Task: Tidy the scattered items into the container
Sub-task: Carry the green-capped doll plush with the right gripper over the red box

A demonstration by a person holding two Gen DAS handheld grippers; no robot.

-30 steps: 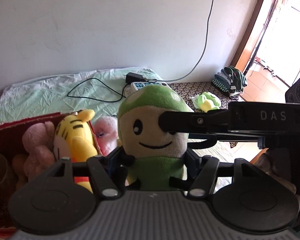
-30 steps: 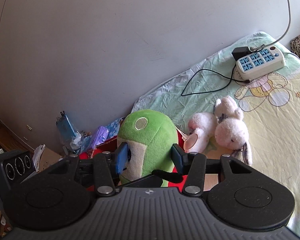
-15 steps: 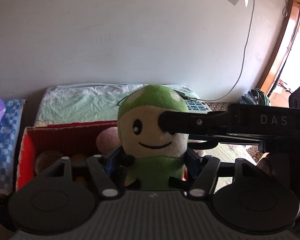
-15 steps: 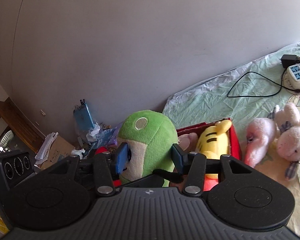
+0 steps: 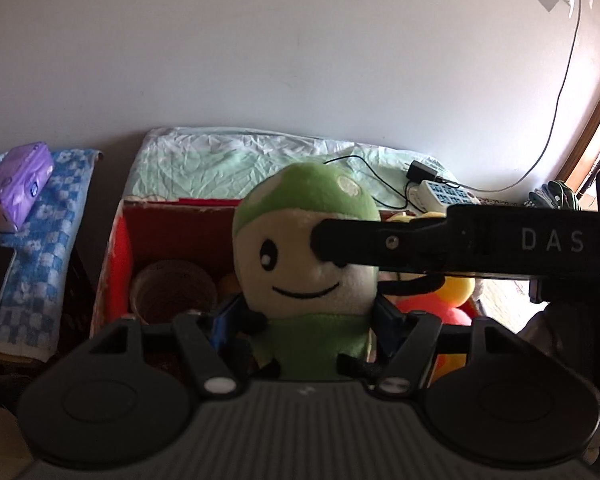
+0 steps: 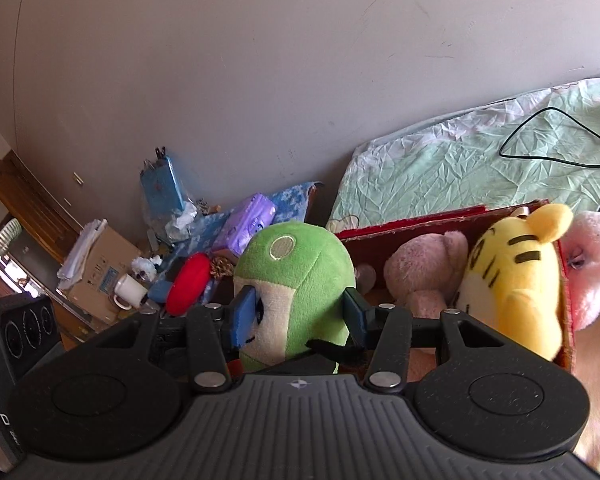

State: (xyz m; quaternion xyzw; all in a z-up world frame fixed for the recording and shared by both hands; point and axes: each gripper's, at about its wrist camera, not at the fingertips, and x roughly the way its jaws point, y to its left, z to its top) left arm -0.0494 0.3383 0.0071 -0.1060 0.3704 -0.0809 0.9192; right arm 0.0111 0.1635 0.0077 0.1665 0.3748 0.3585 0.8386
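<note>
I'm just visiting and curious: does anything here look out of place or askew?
Yes. A pink plush lies outside the red box, against its wall. The yellow tiger plush sticks out over the rim. The green plush is not in yet, held by both grippers.

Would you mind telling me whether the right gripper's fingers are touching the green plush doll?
Touching. In the right wrist view, the right gripper has both blue-padded fingers pressed against the sides of the green plush doll's head, with no gap visible.

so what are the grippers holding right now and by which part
Both hold the green plush doll: the left gripper clamps its body below the head, and the right gripper clamps its head, face and back.
</note>
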